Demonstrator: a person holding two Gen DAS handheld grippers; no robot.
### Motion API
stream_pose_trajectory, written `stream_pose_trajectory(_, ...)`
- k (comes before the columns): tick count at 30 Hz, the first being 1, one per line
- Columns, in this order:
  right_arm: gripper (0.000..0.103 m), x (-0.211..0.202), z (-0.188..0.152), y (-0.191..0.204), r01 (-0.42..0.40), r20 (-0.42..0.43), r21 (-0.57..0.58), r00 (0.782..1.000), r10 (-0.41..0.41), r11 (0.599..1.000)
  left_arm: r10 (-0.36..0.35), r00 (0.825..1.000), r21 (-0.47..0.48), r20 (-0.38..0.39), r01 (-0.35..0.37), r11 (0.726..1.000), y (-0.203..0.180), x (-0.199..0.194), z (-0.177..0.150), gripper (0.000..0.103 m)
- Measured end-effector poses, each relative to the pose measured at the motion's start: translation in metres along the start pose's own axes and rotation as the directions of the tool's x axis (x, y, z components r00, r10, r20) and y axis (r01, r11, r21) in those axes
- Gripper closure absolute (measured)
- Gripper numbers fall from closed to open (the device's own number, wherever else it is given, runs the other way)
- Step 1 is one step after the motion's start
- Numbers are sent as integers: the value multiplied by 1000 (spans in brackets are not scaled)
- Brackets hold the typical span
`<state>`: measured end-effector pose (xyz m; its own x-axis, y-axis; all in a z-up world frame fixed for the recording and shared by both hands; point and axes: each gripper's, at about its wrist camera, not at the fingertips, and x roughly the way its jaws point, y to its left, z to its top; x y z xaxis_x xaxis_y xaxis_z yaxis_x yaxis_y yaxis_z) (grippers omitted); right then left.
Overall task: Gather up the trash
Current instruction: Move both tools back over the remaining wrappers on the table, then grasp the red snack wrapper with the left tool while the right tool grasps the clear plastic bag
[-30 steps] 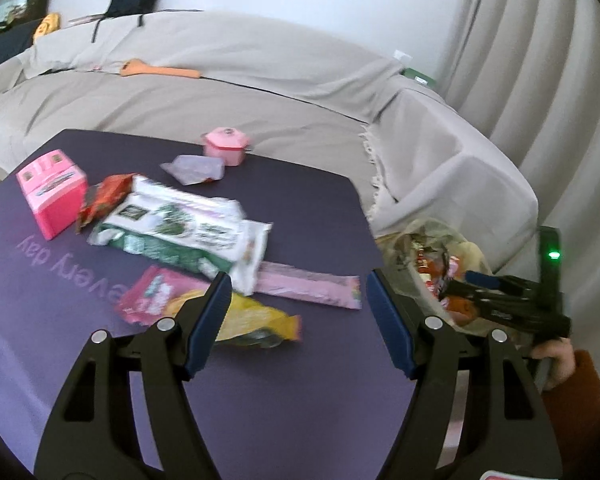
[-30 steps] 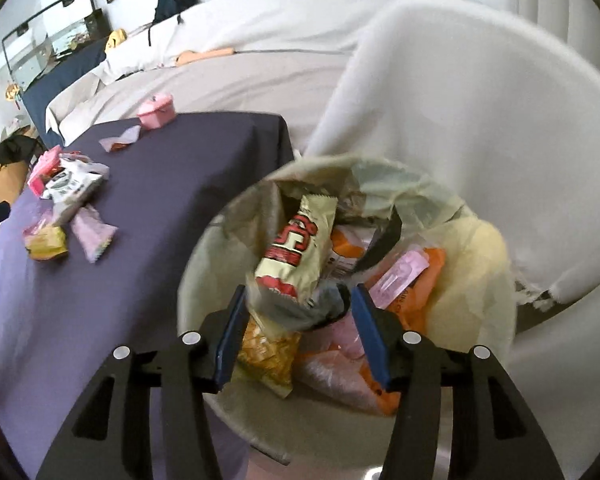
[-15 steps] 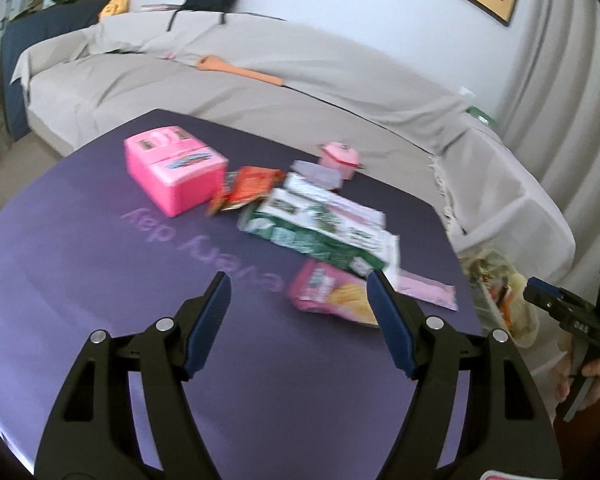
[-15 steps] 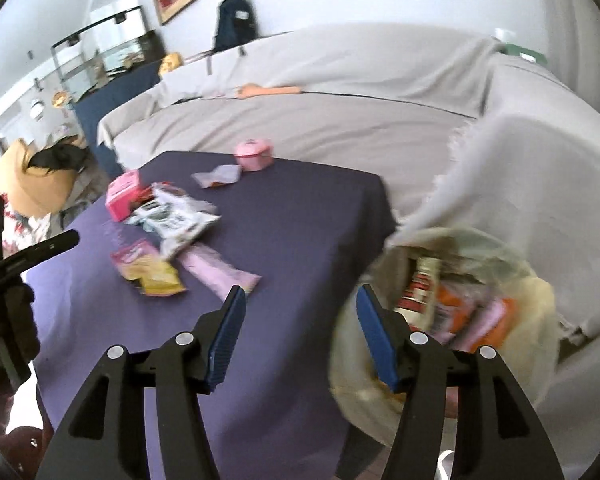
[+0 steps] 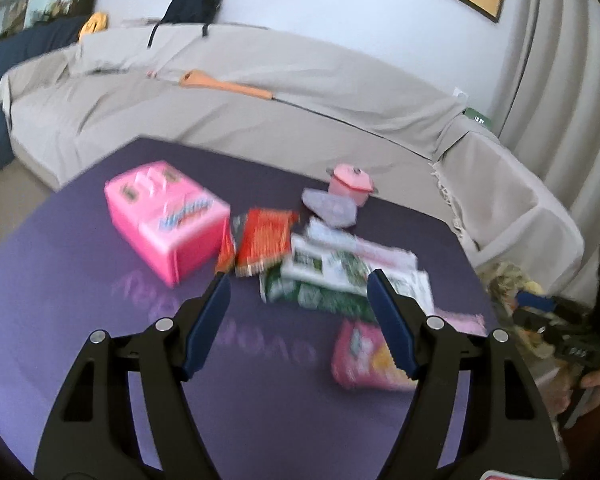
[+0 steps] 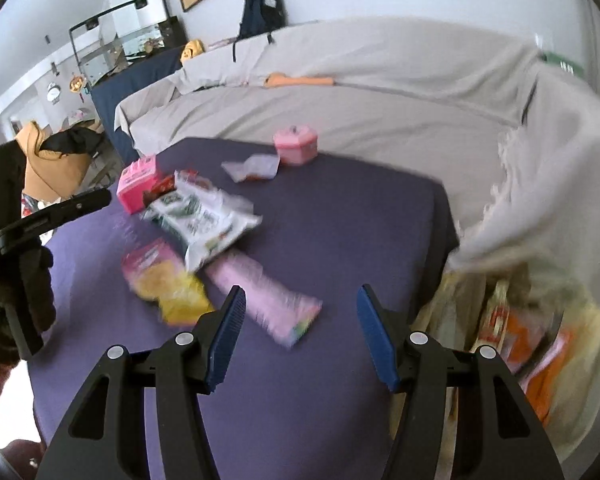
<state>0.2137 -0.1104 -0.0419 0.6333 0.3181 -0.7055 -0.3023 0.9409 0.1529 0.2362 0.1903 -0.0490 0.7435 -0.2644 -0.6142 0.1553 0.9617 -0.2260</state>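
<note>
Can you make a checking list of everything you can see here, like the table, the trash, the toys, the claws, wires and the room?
Surface: purple table, faint pale lettering on it.
Job's things: green-white bag, pink wrapper, pink-yellow bag, red wrapper and grey wrapper all lie on the table; trash bag hangs off the right edge, already holding wrappers.
Clutter: pink box, small pink pot.
Claws: left claw open, empty; right claw open, empty, above the pink wrapper.
Cables: nothing seen.
Surroundings: covered sofa, backpack, orange tool on the sofa, framed pictures, curtain.
</note>
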Motion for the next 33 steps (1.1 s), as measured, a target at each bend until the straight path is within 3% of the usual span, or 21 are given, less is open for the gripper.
stream_pose_trajectory(3, 48, 17, 24, -1, 19, 11, -51, 1000, -18, 999, 66, 997, -22, -47, -67, 998, 9, 27, 13, 43)
stream_pose_trajectory(7, 48, 50, 59, -1, 23, 12, -105, 1000, -22, 994, 50, 991, -98, -126, -62, 993, 24, 56, 21, 46)
stream_pose_trajectory(9, 48, 76, 78, -1, -11, -21, -98, 1000, 9, 995, 53, 985, -112, -163, -72, 991, 27, 66, 22, 46)
stream_pose_trajectory(12, 48, 115, 96, 1, -81, -94, -55, 993, 76, 995, -3, 981, -145, -195, -26, 989, 31, 71, 20, 46)
stream_pose_trajectory(16, 48, 164, 116, 16, -135, -149, -39, 981, 128, 990, -24, 982, -120, -187, 1, 993, 32, 65, 22, 46)
stream_pose_trajectory(20, 49, 201, 125, 25, -127, -194, -27, 974, 119, 992, -54, 982, -102, -183, 35, 994, 38, 57, 25, 46)
stream_pose_trajectory(26, 49, 231, 137, 24, -164, -233, -1, 959, 159, 986, -85, 979, -140, -183, 60, 988, 58, 52, 20, 44)
stream_pose_trajectory(30, 34, 238, 139, 33, -193, -249, -55, 953, 174, 980, -104, 977, -160, -186, 75, 984, 59, 56, 18, 43)
stream_pose_trajectory(33, 33, 240, 143, 38, -187, -255, -68, 953, 164, 980, -102, 978, -165, -182, 72, 984, 58, 60, 20, 43)
